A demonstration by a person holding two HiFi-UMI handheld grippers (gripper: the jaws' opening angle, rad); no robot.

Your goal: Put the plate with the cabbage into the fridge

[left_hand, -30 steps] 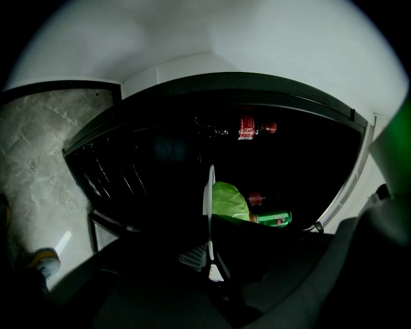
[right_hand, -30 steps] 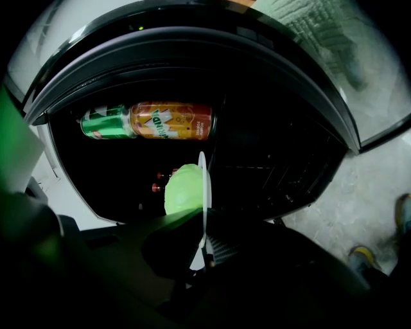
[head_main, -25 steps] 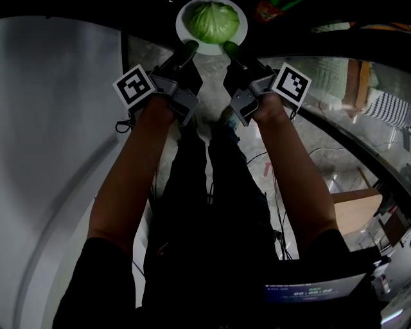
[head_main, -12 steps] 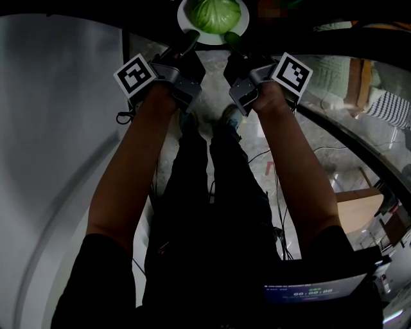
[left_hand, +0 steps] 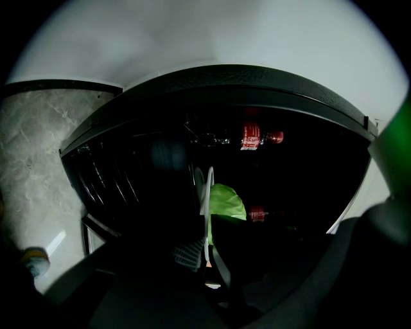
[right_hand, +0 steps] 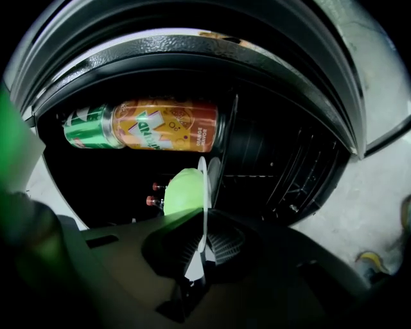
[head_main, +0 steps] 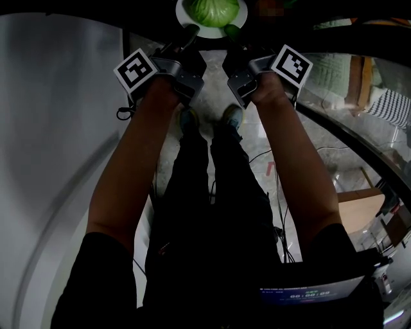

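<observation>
Plate point(head_main: 182, 15) with the cabbage point(head_main: 212, 9) sits at the open fridge point(right_hand: 282, 160) mouth, its rim pinched by the left hand-held gripper point(head_main: 191, 33) and right hand-held gripper point(head_main: 231, 32). Insertion looks in hand; next comes setting it onto a shelf, clear of the drink cans point(right_hand: 160, 125).

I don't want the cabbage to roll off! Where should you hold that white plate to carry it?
By its thin rim, on two opposite sides. The plate is flat, with the round cabbage sitting in the middle, so only the edge is free. The left gripper pinches the rim from the left, the right gripper from the right, which should keep it level.
</observation>
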